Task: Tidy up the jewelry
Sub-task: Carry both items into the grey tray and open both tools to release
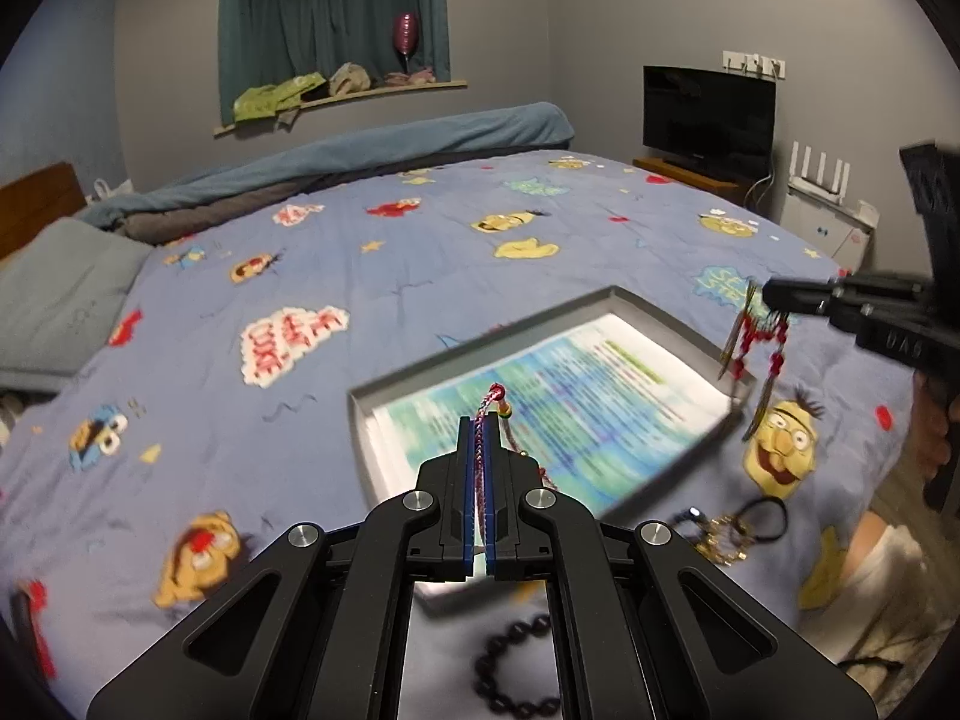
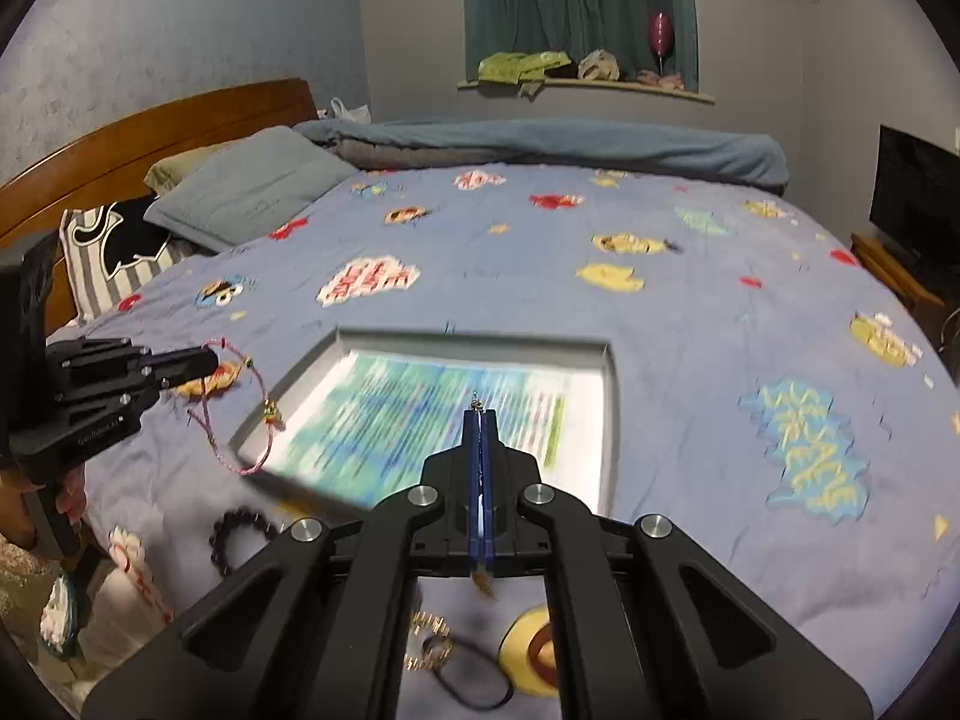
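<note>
My left gripper is shut on a pink braided cord bracelet, held above the bed. From the right wrist view this left gripper shows at the left with the pink bracelet hanging from it in a loop. My right gripper is shut, and only a small metal hook pokes out at its tips. The left wrist view shows the right gripper shut on a red beaded ornament with gold tassels that dangles over the corner of a grey tray.
The grey tray, lined with a printed sheet, lies on a blue cartoon bedspread. A dark bead bracelet and a gold piece on a black cord lie near the bed's front edge. Pillows are far left, a television right.
</note>
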### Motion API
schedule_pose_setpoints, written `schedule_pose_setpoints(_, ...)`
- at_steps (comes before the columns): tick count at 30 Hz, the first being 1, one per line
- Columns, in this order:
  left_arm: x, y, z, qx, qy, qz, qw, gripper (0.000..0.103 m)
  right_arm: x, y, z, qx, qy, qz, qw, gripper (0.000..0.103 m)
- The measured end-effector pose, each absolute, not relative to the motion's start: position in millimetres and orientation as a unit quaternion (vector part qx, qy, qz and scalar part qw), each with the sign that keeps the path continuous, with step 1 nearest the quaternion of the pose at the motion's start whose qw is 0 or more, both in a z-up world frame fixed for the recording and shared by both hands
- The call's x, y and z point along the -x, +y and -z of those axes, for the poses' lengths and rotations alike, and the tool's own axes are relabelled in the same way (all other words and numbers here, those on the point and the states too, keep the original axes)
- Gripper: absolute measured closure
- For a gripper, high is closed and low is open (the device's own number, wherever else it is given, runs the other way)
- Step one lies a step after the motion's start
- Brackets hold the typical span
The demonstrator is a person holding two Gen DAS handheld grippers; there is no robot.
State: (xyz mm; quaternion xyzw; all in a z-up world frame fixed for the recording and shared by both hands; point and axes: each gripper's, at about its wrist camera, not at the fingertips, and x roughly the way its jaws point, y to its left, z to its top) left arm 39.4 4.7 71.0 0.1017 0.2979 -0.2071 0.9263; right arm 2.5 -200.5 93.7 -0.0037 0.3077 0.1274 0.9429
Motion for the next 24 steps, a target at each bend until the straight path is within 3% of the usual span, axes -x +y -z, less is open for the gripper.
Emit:
schedule_pose_setpoints(10,-116,8,-72,-0.113,0.310,0.176,0.927,0.100,-73,-203,-105,-0.002,0.311,-0.109,0.944,0.102)
schedule_pose_setpoints(24,-181,-10,2,-0.107,0.394,0.163,0.898,0.100,-151,-193,-27,-0.004,0.396,-0.081,0.915,0.103)
